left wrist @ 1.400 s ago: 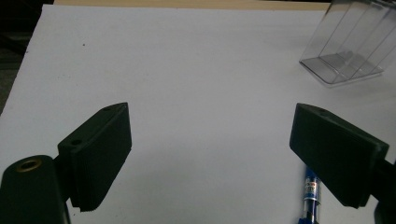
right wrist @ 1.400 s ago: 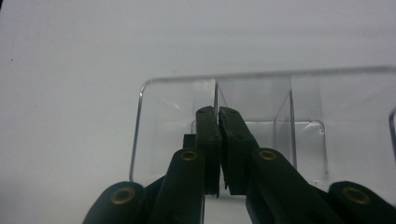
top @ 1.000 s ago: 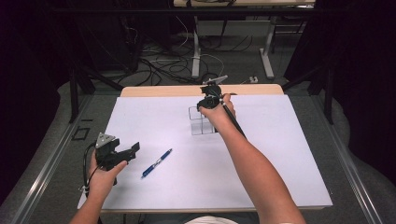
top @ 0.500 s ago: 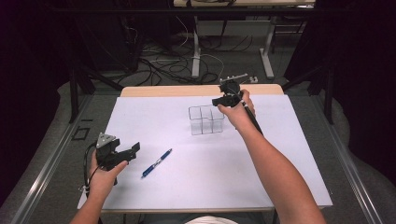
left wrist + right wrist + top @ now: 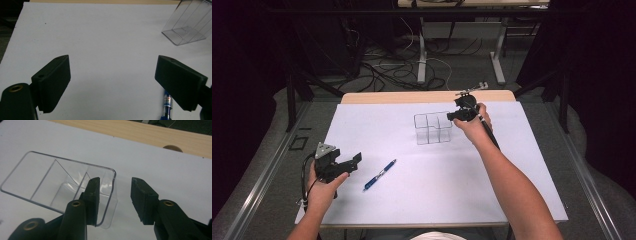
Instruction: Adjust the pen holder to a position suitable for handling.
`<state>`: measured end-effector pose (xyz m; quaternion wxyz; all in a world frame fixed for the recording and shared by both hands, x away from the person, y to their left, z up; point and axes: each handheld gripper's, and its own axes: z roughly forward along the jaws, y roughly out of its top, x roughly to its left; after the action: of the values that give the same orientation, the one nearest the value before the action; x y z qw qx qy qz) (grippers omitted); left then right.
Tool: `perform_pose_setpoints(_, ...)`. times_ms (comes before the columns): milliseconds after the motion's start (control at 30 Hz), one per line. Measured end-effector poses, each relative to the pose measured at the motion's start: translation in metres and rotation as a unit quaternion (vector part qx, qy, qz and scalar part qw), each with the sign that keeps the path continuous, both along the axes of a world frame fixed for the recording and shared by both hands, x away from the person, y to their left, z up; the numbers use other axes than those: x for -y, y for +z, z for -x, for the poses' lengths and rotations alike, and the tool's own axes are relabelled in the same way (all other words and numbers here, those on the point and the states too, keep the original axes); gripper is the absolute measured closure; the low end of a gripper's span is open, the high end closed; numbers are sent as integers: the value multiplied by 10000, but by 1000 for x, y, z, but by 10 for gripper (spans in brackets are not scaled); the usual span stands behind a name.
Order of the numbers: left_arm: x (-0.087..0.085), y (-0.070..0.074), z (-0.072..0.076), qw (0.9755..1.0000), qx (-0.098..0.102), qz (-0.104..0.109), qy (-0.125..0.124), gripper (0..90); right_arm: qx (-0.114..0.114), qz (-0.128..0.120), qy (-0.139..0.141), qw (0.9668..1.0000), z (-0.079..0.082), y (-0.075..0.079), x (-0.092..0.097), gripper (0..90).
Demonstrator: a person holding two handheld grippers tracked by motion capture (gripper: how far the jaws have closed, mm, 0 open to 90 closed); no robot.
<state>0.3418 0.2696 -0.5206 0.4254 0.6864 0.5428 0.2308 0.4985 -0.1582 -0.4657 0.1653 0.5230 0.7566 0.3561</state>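
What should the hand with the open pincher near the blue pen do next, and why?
Probably a small slide toward the blue pen, so it lies between the jaws. The left hand-held gripper is open above the white sheet, and in its own view the pen pokes out under one jaw, off to the side. Meanwhile the right hand-held gripper is open at the clear box.

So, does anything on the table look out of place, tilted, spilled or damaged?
Nothing stands out. The clear divided organizer stands upright on the white table cover and looks intact. The blue pen lies flat near the left gripper. The right gripper is open at the organizer's corner.
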Motion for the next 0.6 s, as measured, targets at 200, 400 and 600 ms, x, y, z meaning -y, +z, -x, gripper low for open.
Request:
perform_pose_setpoints(200,-1,0,0,10000,12,-2,5,132,-89,165,158,9997,-7,-14,-2,584)
perform_pose_setpoints(400,-1,0,0,10000,-8,-2,4,132,-373,121,119,9992,-9,-22,-4,653)
perform_pose_setpoints(600,-1,0,0,10000,-5,-8,2,133,-724,-100,-93,9973,-5,-20,-6,734)
